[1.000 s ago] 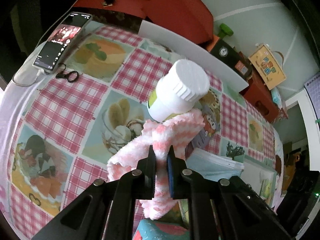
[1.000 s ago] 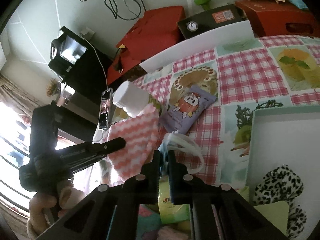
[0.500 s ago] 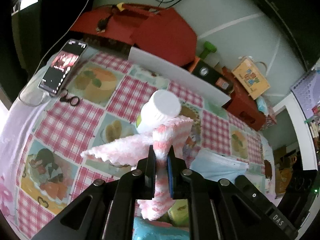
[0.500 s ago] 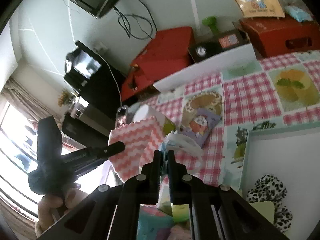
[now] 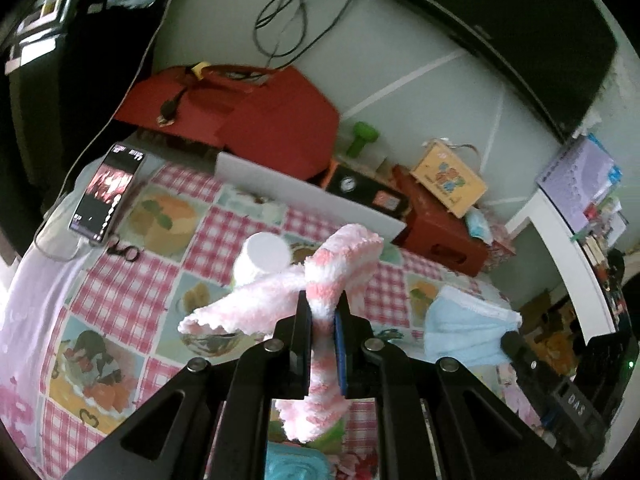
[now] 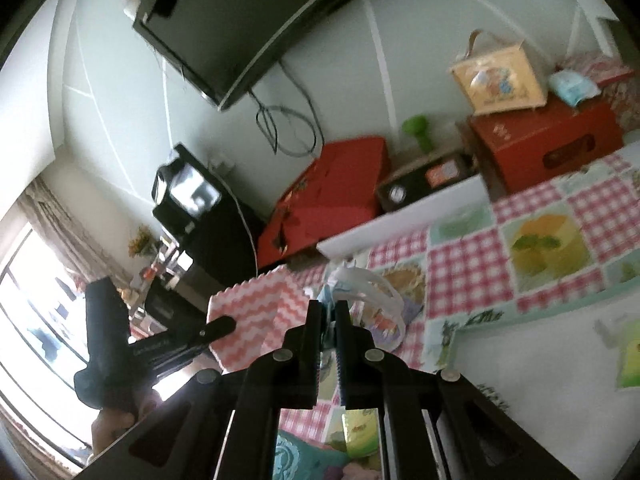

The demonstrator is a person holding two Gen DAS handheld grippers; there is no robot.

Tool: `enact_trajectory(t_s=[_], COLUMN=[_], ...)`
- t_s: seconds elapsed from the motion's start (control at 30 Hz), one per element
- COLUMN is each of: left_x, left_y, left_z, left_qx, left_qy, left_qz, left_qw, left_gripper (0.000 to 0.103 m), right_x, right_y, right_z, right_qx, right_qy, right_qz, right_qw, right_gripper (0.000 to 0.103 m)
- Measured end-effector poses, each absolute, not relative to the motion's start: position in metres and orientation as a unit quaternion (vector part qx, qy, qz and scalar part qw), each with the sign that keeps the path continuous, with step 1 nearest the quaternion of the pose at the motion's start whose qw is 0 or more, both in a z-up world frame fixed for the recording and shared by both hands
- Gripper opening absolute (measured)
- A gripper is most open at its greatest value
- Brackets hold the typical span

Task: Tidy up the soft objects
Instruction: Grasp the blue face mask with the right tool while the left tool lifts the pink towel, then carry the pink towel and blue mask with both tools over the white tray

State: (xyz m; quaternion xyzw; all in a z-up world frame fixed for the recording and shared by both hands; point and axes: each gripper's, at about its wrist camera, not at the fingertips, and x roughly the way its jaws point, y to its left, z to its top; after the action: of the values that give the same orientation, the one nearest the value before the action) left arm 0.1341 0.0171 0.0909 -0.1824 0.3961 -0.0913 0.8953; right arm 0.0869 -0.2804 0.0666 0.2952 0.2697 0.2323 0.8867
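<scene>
In the left wrist view my left gripper (image 5: 322, 314) is shut on a fluffy pink-and-white cloth (image 5: 352, 256), held in the air above the checked tablecloth (image 5: 120, 288). One end sticks out to the left and another hangs below the fingers. To the right a light blue face mask (image 5: 466, 332) hangs from the tip of my right gripper (image 5: 512, 342). The right wrist view shows my right gripper (image 6: 329, 314) shut on the face mask (image 6: 326, 300), with its white ear loops (image 6: 380, 284) sticking up. There the pink cloth (image 6: 256, 312) hangs at left from my left gripper (image 6: 222, 325).
A white jar (image 5: 262, 258) stands behind the cloth. A phone (image 5: 106, 192) and small scissors (image 5: 126, 253) lie at the table's far left. Red boxes (image 5: 256, 116) and a white board (image 5: 304, 196) line the far edge. A white tray (image 6: 540, 364) lies at right.
Both grippers have risen and tilted up. The pink cloth has come up off the table past the jar, and the face mask has lifted clear with the right gripper.
</scene>
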Motion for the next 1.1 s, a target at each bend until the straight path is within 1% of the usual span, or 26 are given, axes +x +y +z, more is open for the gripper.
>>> enact_trajectory(t_s=[0.3,0.6,0.97,1.1], left_x=[0.129,0.128,0.123,0.125], left_y=[-0.027,-0.096,-0.172,-0.187], left_z=[0.102,0.09,0.054,0.033], left_qx=[-0.151,-0.097,-0.039,-0.032], left_qy=[0.391,0.411,0.448,0.468], left_qz=[-0.151,-0.213,-0.271,-0.279], left_qw=[0.895,0.881,0.851,0.838], left_gripper=[0.01,0.01,0.01,0.01], right_x=[0.066,0.047,0.027,0.034], right_y=[-0.338,-0.399,-0.45,-0.454], right_z=[0.077,0.069,0.054,0.043], right_qx=[0.315,0.348,0.376,0.375], right_qy=[0.233,0.213,0.207,0.228], right_qz=[0.156,0.075,0.0,-0.009], right_qw=[0.907,0.91,0.903,0.899], right_gripper=[0.007,0.007,0.007,0.007])
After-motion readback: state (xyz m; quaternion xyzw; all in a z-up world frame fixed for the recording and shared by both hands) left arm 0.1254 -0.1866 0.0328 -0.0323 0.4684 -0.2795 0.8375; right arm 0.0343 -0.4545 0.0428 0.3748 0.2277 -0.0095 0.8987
